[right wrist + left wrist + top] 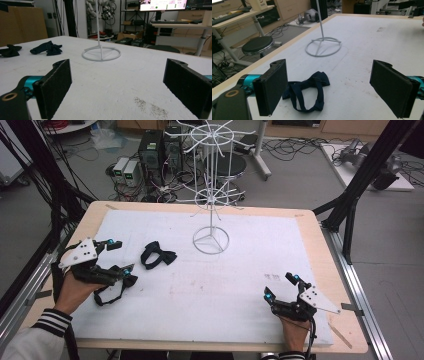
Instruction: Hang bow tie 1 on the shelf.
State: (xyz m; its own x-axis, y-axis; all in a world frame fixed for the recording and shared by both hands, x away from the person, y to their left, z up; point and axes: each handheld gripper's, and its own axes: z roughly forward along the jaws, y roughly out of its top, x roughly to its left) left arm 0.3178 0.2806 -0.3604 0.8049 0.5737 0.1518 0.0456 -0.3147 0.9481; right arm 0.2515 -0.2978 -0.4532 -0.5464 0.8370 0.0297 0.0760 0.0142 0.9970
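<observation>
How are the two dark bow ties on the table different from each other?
The farther bow tie lies by itself on the white mat, while the nearer bow tie sits right under the left gripper. The farther one's strap curls in a small loop beside the bow; the nearer one's strap trails out toward the table's front edge. Both are dark and lie flat.

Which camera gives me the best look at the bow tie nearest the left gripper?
The left gripper view: the bow tie lies close between the open jaws, strap loop clear. The high view shows it small, under the left gripper. The right gripper view shows a distant dark lump at the left edge.
</observation>
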